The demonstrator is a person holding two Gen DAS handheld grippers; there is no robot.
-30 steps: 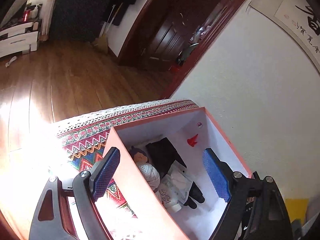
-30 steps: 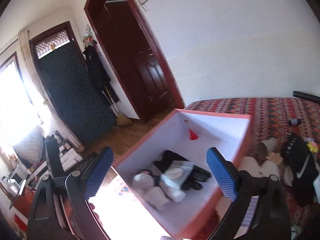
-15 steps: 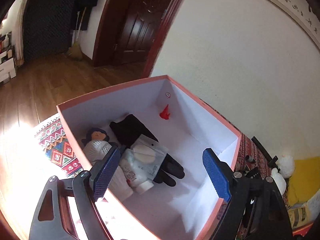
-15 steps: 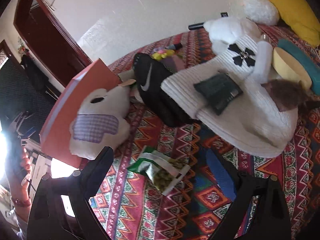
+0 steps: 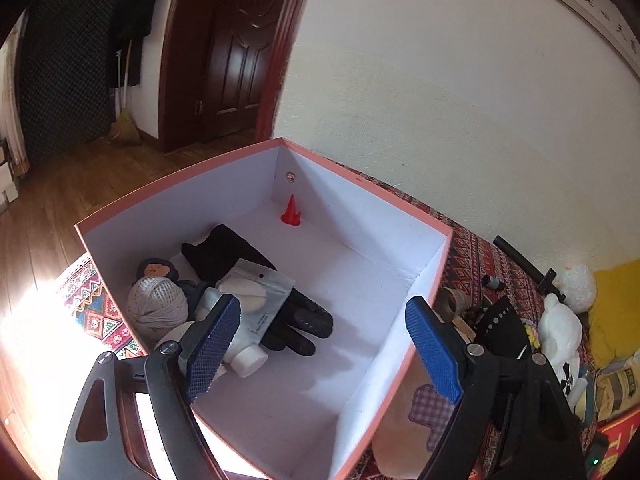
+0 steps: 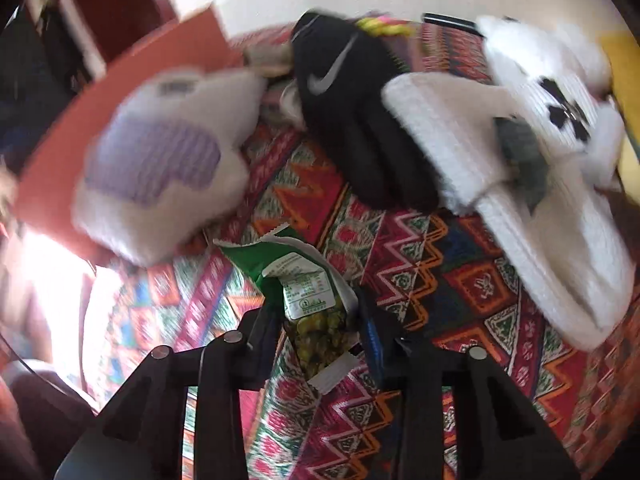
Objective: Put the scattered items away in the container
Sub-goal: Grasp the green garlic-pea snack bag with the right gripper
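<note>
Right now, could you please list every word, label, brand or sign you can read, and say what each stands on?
Swoosh logo, no lettering: black glove.
Green snack packet, white label: print too small to read.
Wall scroll: brush characters, cut off, unreadable.
White pouch in the box: print too small.

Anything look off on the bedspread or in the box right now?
Nothing looks spilled or damaged. The green snack packet between the closing right tongs lies crumpled, its top edge folded. Clutter remains on the patterned bedspread: a black glove with a white swoosh lies beside a white knitted garment.
</note>
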